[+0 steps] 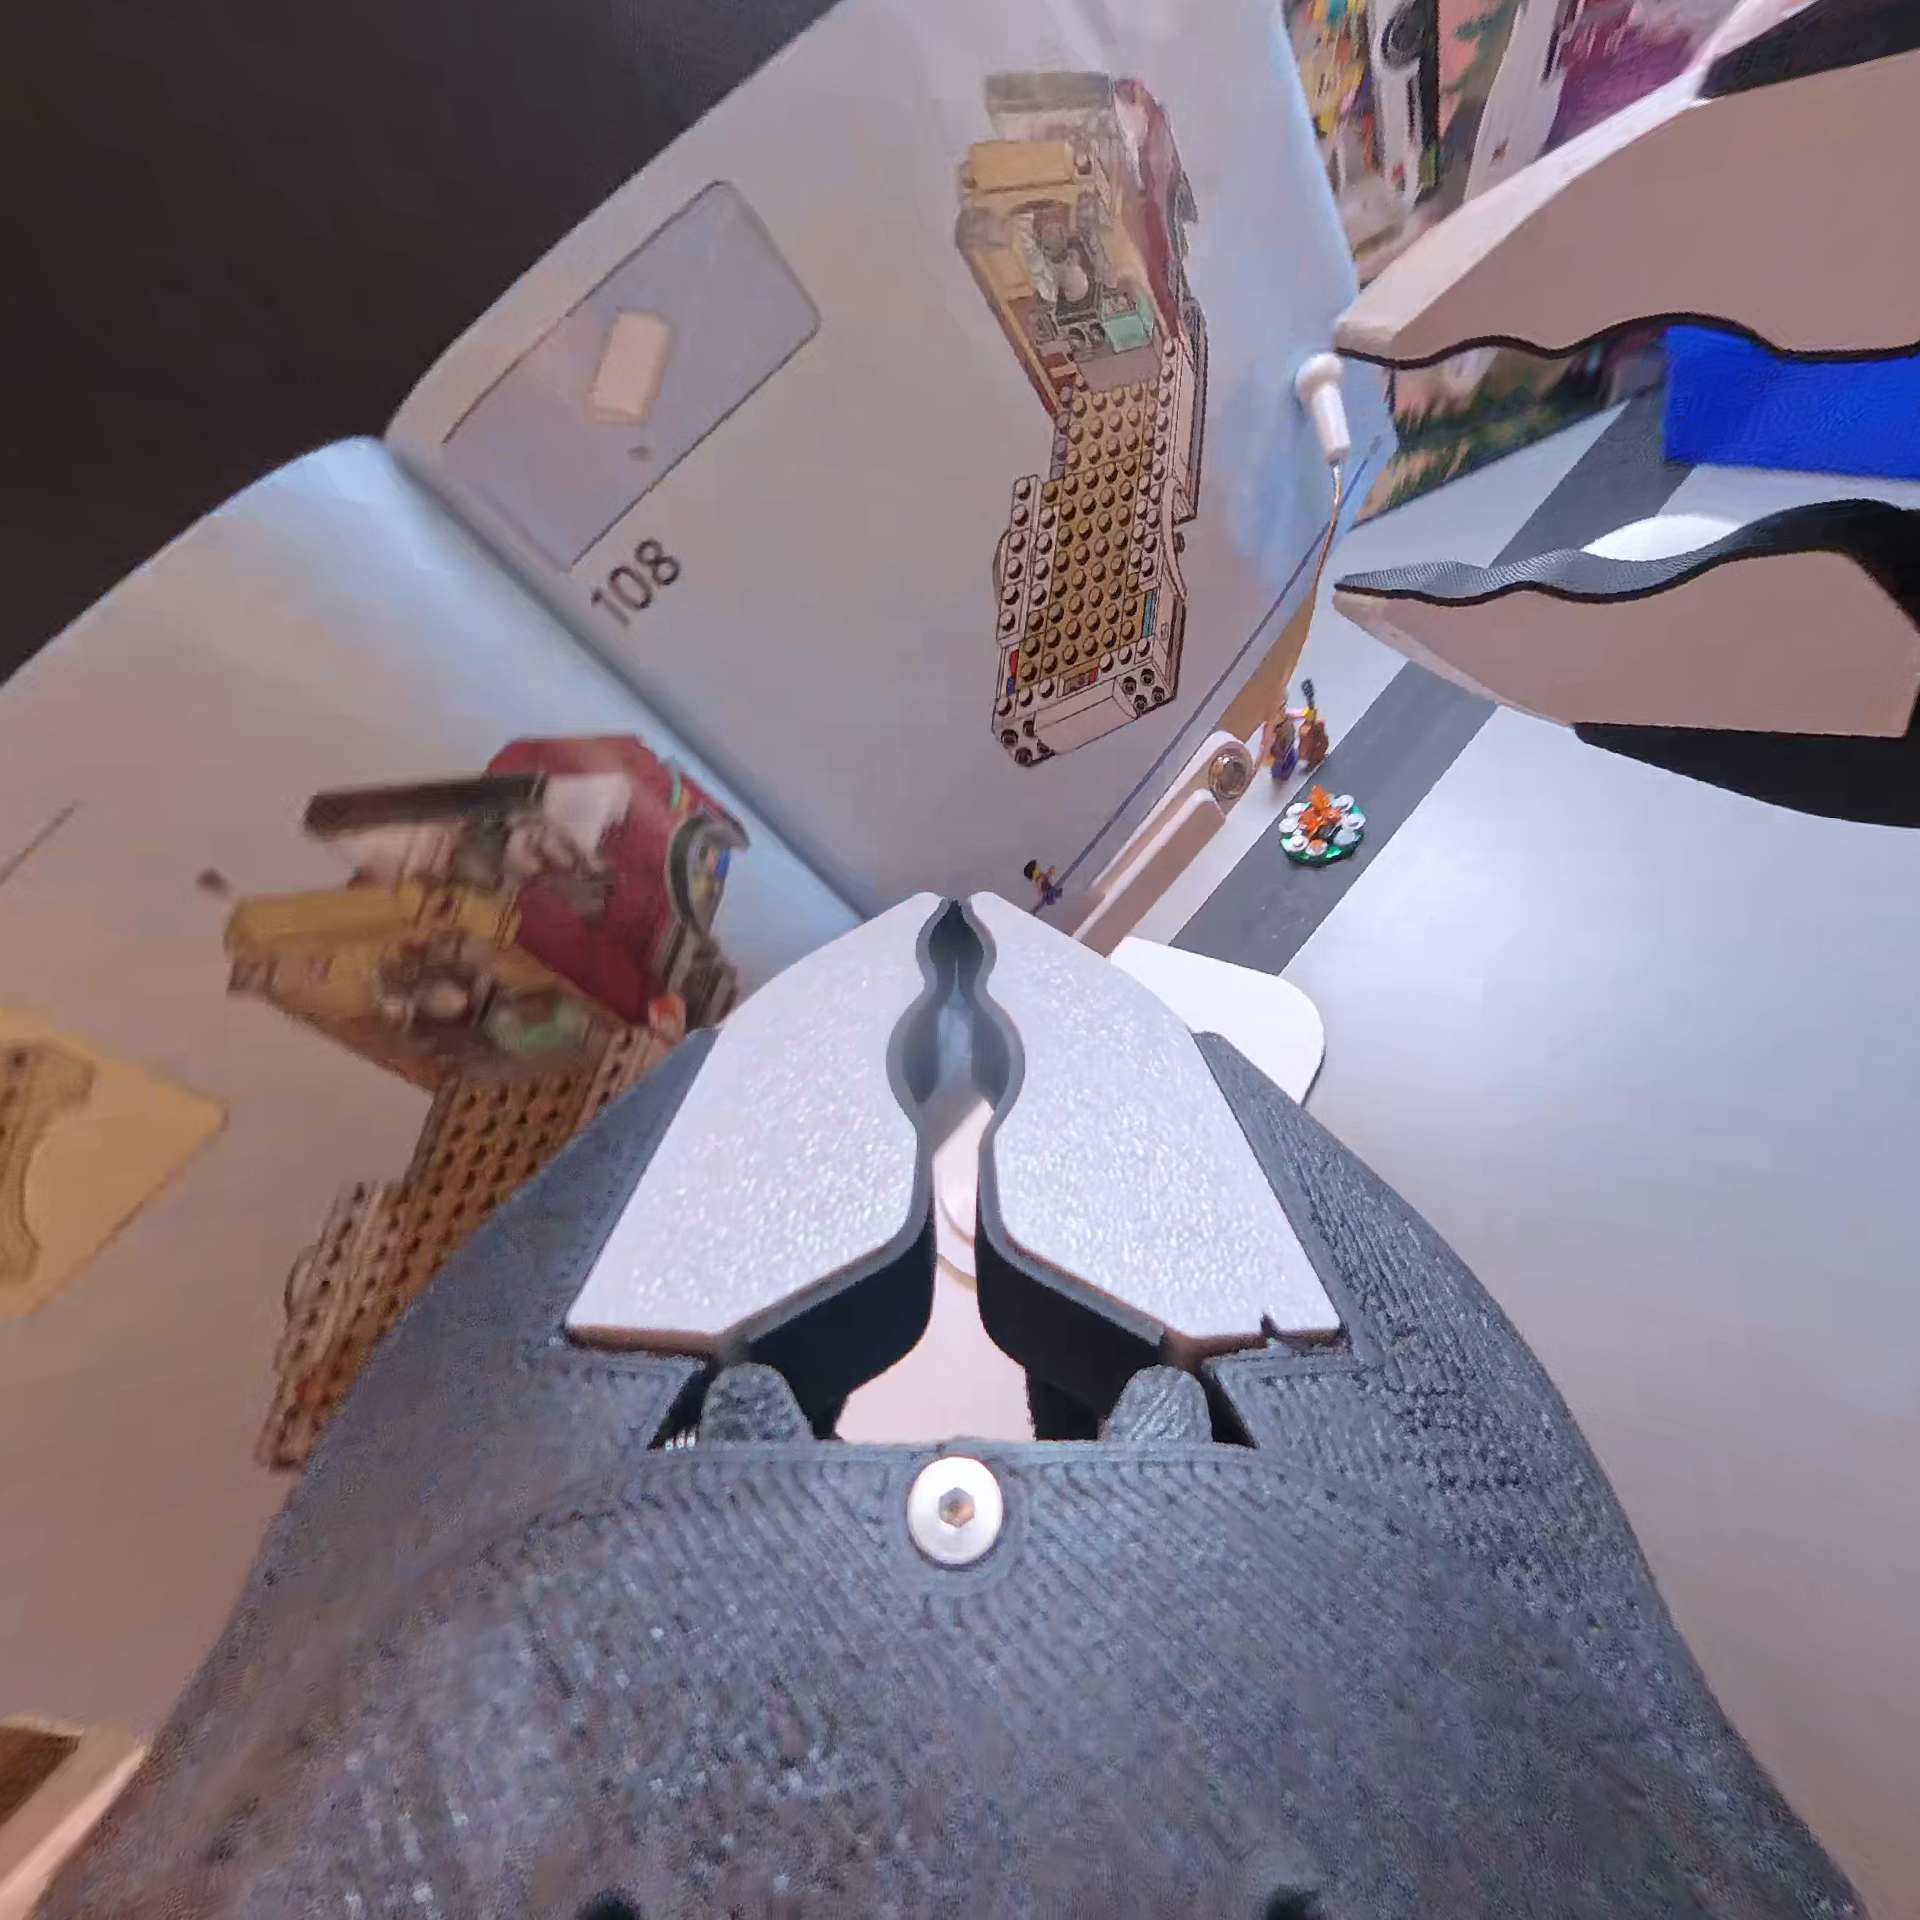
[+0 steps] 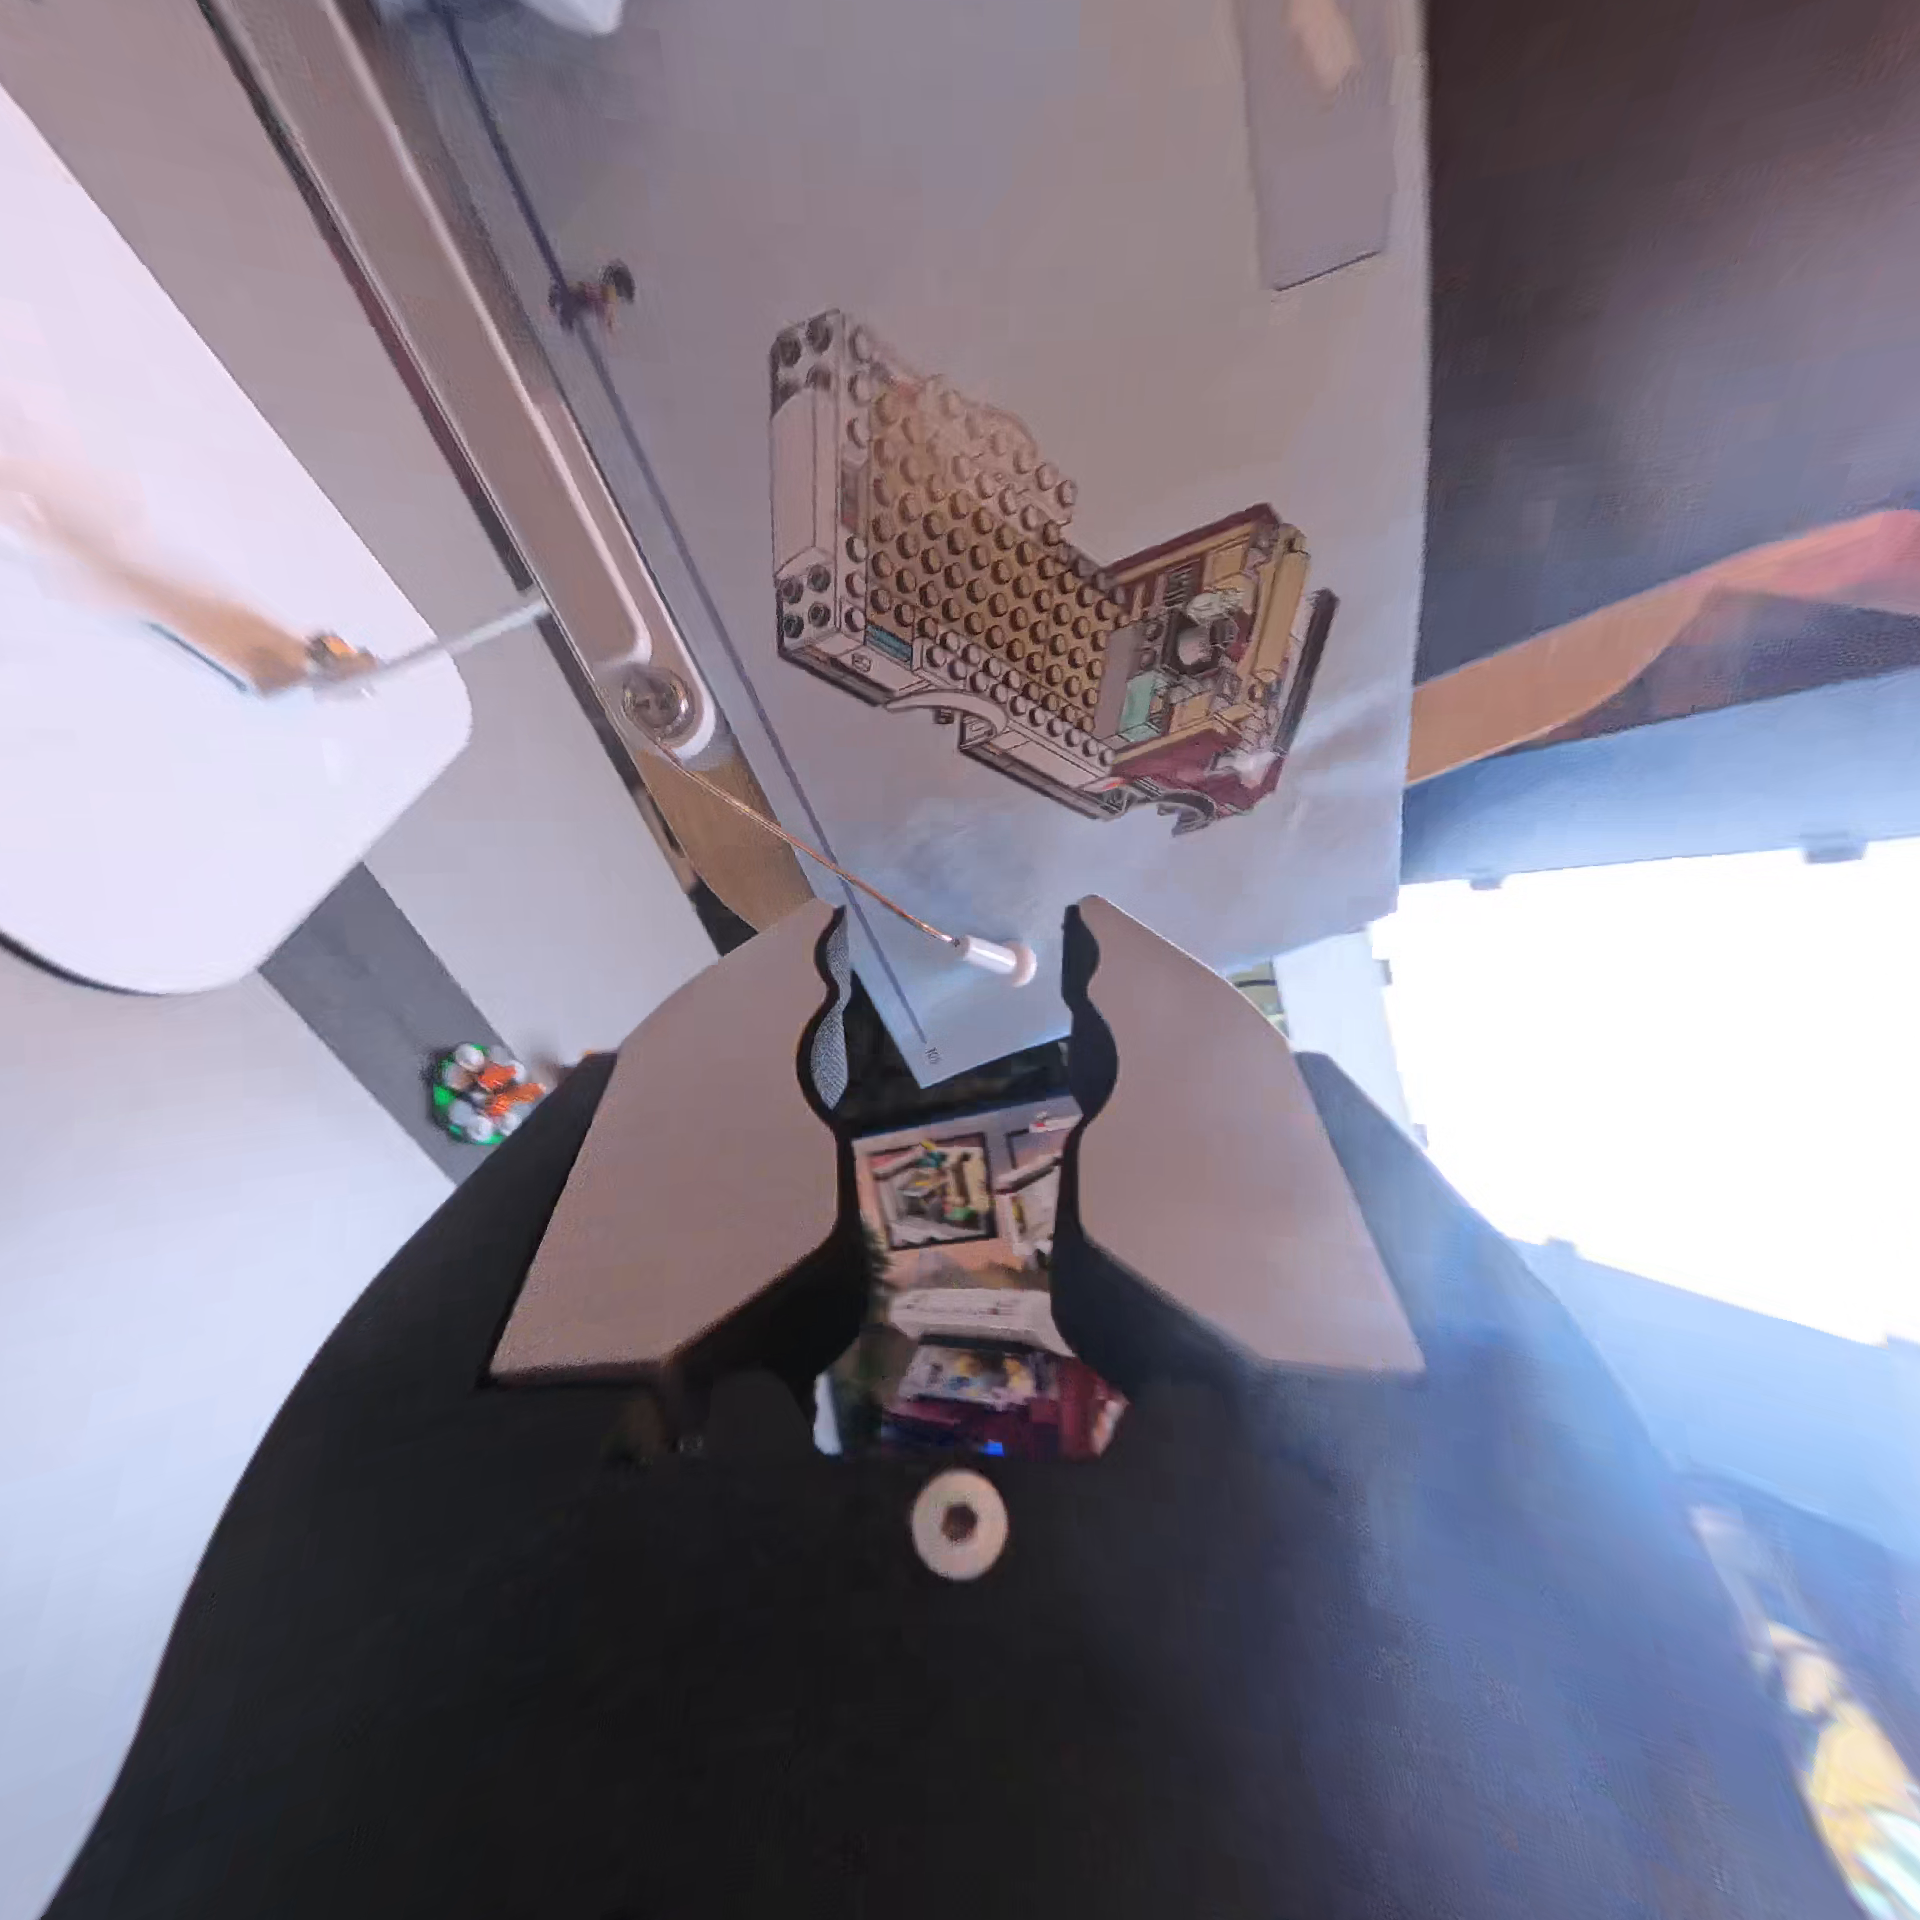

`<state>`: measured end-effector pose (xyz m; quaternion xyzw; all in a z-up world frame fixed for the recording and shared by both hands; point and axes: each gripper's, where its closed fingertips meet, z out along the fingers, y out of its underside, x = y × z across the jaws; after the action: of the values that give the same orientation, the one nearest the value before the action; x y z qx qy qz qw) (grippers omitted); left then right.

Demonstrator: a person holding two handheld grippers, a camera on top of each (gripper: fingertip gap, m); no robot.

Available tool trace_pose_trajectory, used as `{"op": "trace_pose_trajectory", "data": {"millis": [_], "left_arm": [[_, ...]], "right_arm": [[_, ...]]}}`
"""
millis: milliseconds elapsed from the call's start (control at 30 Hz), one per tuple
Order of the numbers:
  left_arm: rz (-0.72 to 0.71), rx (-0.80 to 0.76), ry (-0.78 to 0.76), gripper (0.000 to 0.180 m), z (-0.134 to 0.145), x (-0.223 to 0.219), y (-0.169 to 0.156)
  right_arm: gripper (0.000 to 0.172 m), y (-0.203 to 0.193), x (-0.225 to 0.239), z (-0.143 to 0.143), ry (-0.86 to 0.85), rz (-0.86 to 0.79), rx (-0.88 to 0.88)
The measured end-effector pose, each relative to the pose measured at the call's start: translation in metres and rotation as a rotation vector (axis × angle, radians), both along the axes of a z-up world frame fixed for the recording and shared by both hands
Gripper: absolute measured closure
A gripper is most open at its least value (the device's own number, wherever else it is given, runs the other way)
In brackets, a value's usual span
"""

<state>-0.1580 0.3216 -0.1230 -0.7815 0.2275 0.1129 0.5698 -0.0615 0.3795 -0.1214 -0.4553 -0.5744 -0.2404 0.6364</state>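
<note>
Your left fingers [image 1: 810, 1122] are pressed together at the tips with nothing showing between them, and your left gripper [image 1: 961, 914] sits at the bottom edge of the open booklet [image 1: 727, 499]. That booklet leans on a stand [image 1: 1164, 842], its pages tilted back, with a dark wall behind its left side. On the left page is a red and tan brick model drawing, blurred; on the right page [image 2: 1039, 208] a second drawing [image 1: 1091, 499] runs lengthwise up the sheet. A thin wire arm with a white-capped tip [image 1: 1322, 400] crosses the right page's outer edge, pinning it. Right of the stand, the grey table [image 1: 1558, 1143] has a dark strip [image 1: 1351, 831] running away from you, with a small round green and orange brick piece [image 1: 1320, 826] and tiny figures [image 1: 1299, 738] on it; beyond that the table is bare. Your right gripper [image 2: 956, 935] hangs near the page's lower outer corner, its fingers [image 2: 707, 1143] well apart, the corner and the white tip lying between them without either pad touching. A colourful box [image 1: 1382, 125] stands behind, and bright window light fills the far right.
</note>
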Motion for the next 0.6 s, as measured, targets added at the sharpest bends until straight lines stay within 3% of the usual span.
{"op": "trace_pose_trajectory", "data": {"millis": [33,133,267,367,500,600], "left_arm": [[-0.012,0.027,-0.054,0.180,0.001,-0.001,-0.009],[-0.060,0.103,-0.235,0.180,0.000,-0.001,-0.038],[-0.098,0.192,-0.346,0.180,-0.005,-0.005,-0.077],[-0.163,0.180,-0.370,0.180,-0.015,0.002,-0.110],[-0.249,0.121,-0.434,0.180,-0.033,0.017,-0.156],[-0.300,0.083,-0.400,0.180,-0.047,0.027,-0.185]], "right_arm": [[0.136,-0.010,0.001,0.001,0.074,0.033,-0.053],[0.140,-0.040,-0.001,-0.002,0.326,0.149,-0.298],[0.139,-0.072,-0.016,-0.001,0.640,0.317,-0.615],[0.140,-0.083,-0.026,0.005,0.724,0.380,-0.651],[0.142,-0.075,-0.044,-0.001,0.709,0.357,-0.645],[0.144,-0.065,-0.057,-0.004,0.691,0.341,-0.624]]}}
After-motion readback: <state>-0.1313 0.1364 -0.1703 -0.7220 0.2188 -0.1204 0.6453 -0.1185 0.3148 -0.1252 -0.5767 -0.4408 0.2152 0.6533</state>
